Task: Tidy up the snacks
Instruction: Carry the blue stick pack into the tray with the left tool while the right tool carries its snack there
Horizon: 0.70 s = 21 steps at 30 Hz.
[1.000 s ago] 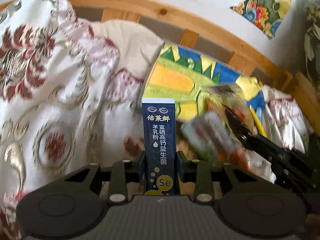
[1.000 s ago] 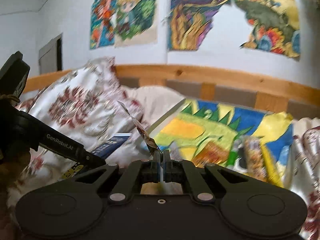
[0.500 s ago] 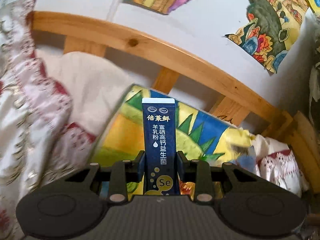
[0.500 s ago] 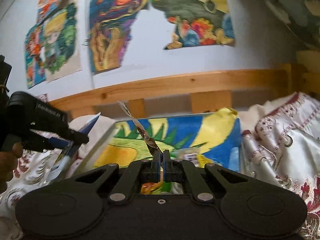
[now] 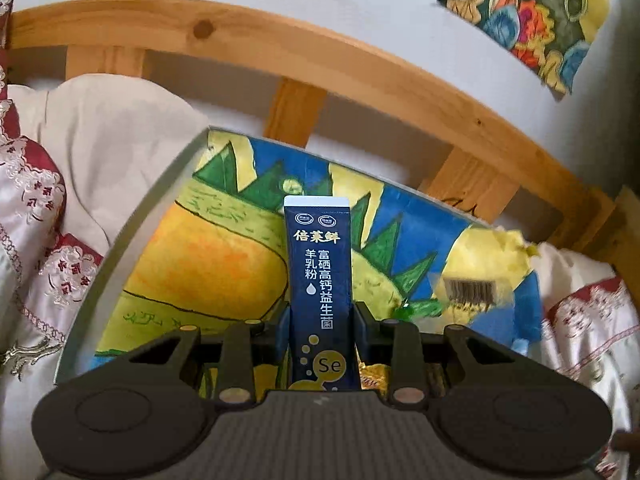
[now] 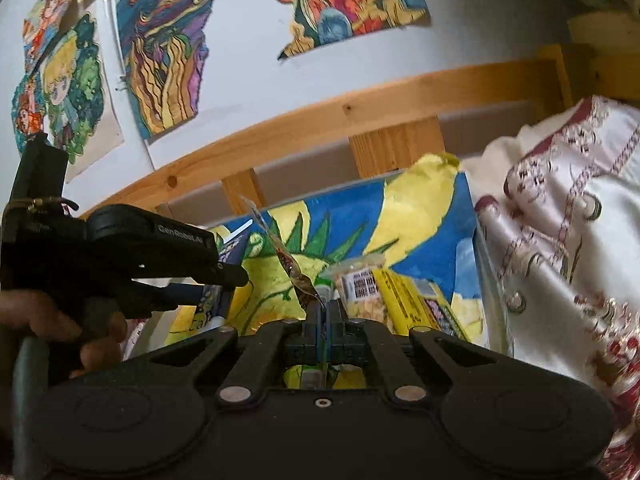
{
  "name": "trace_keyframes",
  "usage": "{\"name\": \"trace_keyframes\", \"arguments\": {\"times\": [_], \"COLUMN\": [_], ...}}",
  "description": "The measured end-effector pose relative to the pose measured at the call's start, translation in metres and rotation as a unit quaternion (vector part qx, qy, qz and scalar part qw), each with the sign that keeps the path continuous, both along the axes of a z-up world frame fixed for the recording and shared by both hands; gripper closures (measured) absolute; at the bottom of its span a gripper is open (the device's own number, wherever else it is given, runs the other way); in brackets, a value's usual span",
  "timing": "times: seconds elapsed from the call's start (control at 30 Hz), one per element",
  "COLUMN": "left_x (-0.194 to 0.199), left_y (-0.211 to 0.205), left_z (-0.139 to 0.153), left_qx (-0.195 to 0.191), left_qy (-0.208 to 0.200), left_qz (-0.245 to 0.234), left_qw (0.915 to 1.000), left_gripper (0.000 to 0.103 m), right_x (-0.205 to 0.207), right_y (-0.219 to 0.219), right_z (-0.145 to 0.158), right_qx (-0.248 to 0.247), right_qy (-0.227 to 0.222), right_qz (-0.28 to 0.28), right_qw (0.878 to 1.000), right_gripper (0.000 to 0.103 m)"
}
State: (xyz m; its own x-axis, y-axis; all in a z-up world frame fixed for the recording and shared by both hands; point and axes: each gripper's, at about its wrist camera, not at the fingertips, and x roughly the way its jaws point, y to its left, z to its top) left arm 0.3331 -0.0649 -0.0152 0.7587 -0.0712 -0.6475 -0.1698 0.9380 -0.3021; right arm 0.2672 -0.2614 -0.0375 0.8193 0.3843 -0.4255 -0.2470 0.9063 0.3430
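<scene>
The left gripper (image 5: 320, 316) pinches an upright navy sachet (image 5: 320, 280); the right gripper (image 6: 323, 312) is pressed onto a thin foil wrapper (image 6: 292, 264). Beyond, a yellow snack packet (image 6: 400, 292) lies on the painted board (image 5: 224, 264) by the bed's wooden headboard (image 5: 320, 56).

White wall (image 6: 248, 92) hung with torn-edged colourful paintings (image 6: 164, 48). Below it a pale wooden bed rail (image 5: 320, 52) with upright slats. White-and-maroon embroidered bedding (image 6: 560, 240) on both sides; cream pillow (image 5: 112, 152) at left. Soft daylight.
</scene>
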Motion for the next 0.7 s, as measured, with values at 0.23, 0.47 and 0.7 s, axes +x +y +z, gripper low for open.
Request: {"name": "trace_keyframes", "arguments": {"times": [0.23, 0.47, 0.7], "left_x": [0.008, 0.01, 0.012], "left_y": [-0.007, -0.012, -0.014], "left_z": [-0.006, -0.014, -0.018], "left_qx": [0.009, 0.012, 0.016], "left_qy": [0.011, 0.018, 0.02], "left_qz": [0.0, 0.002, -0.001], "left_qw": [0.9999, 0.9998, 0.9997], "left_gripper": [0.068, 0.067, 0.067], "right_x": [0.003, 0.006, 0.007], "right_y": [0.004, 0.002, 0.001], "right_z": [-0.003, -0.004, -0.005], "right_qx": [-0.005, -0.003, -0.009], "right_qy": [0.009, 0.016, 0.013], "right_qz": [0.0, -0.004, -0.003], "right_qw": [1.0, 1.0, 1.0], "right_gripper": [0.102, 0.099, 0.097]}}
